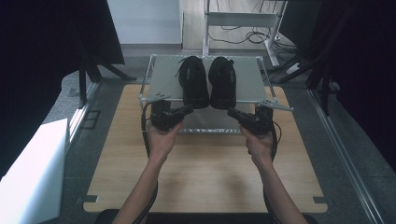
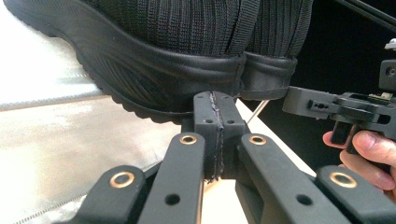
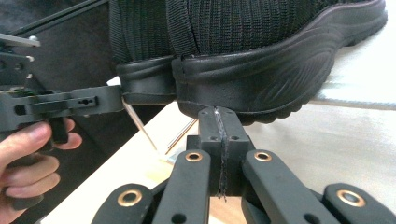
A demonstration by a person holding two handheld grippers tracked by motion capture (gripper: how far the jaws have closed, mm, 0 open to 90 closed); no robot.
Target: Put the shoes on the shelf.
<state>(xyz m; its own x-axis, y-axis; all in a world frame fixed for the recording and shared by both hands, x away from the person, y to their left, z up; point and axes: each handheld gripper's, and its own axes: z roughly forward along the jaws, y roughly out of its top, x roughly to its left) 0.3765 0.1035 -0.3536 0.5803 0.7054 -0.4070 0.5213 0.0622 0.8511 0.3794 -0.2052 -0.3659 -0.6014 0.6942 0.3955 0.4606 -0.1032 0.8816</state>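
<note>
1. Left gripper [image 1: 187, 111]: jaws pressed flat together, nothing between them. In the left gripper view the closed tips [image 2: 217, 105] sit right under the heel edge of the left shoe [image 2: 154, 70], at the sole; whether they touch it I cannot tell.
2. Right gripper [image 1: 232, 112]: jaws likewise pressed together with nothing in them. In the right gripper view the tips [image 3: 219, 119] sit just below the heel sole of the right shoe [image 3: 261, 70]; contact unclear.
3. The two grippers point inward at each other and slightly forward, one at each heel. Each gripper view catches the other gripper farther off, held in a hand.
4. Left shoe [image 1: 194, 79] and right shoe [image 1: 222, 80]: a black knit pair with thick ribbed soles, side by side, toes pointing away from the person, heels at the near edge. They touch or nearly touch along their inner sides.
5. The pair stands on the upper level of a low metal rack [image 1: 159, 77], a grey sheet framed by thin rails; the heels overhang its front rail slightly.
6. The rack stands at the far half of a light wooden table [image 1: 205, 172].
7. Left hand [image 1: 161, 140] and right hand [image 1: 259, 144] come in from the near side, forearms bare, cables trailing back.
8. Beyond the table: grey floor, a white frame with loose cables [image 1: 243, 37].
</note>
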